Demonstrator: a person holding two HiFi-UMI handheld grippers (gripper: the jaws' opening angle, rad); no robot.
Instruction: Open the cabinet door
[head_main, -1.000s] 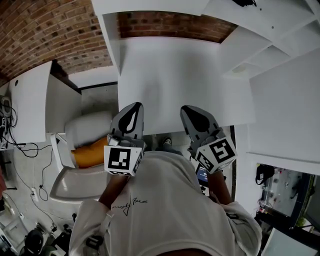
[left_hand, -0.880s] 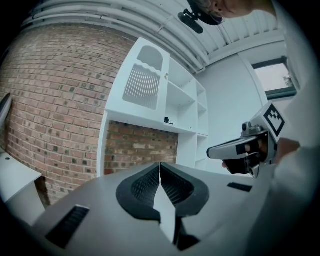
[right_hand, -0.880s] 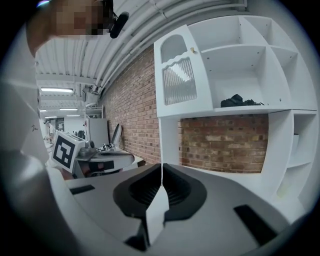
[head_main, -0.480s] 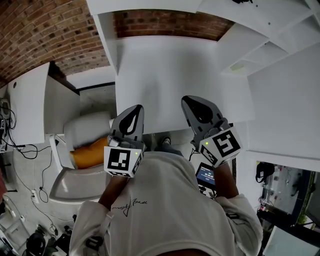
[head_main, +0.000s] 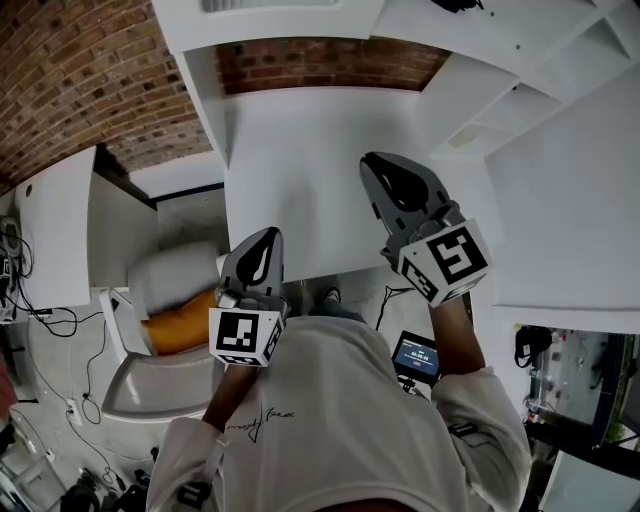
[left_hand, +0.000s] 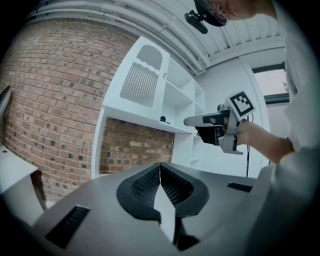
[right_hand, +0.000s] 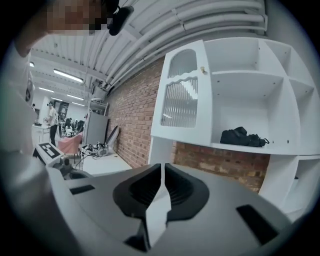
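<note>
Person w/ two grippers faces a white shelf unit on a brick wall. Left gripper: jaws pressed together, nothing betw. them. Right gripper: same, empty, held higher. Cabinet door w/ ribbed glass sits at unit's upper left, well apart from both.

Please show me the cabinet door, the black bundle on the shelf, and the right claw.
cabinet door (right_hand: 179, 105): right gripper view, ribbed glass panel.
black bundle (right_hand: 242, 137): right gripper view, its middle.
right claw (head_main: 375, 165): head view, between its fingertips.
</note>
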